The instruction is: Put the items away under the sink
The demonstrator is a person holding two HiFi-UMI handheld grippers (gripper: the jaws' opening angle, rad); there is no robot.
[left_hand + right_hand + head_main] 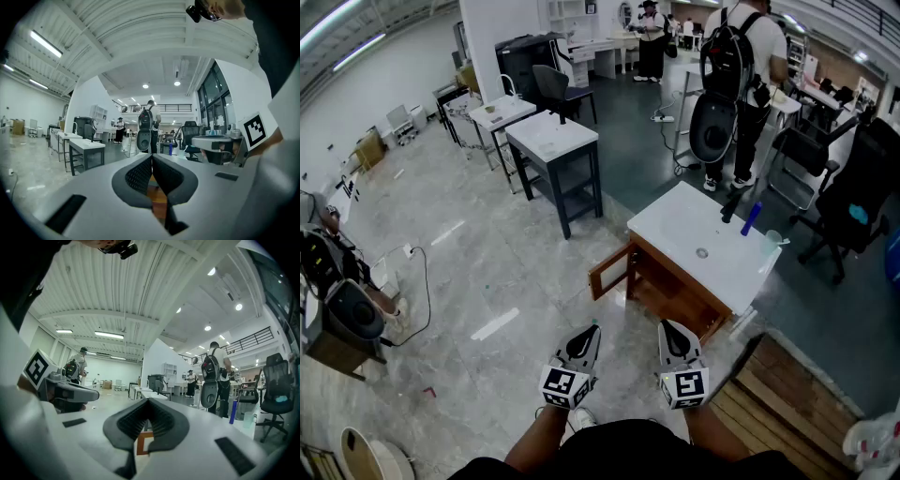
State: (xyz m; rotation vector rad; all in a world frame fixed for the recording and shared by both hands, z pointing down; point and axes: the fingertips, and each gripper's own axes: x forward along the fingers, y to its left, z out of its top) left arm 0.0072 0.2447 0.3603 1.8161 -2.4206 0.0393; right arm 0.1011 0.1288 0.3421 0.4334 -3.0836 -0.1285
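The sink cabinet stands ahead of me, with a white top, a black faucet and a wooden body. One of its doors hangs open towards the left. A blue bottle and a clear cup stand on the top beside the basin; the right gripper view also shows the bottle. My left gripper and right gripper hover side by side over the floor, short of the cabinet. Both are shut, with nothing between the jaws in either gripper view.
A white table with dark legs stands further back on the left. A person with a backpack stands behind the sink. Black office chairs are at the right. A wooden platform lies at my right.
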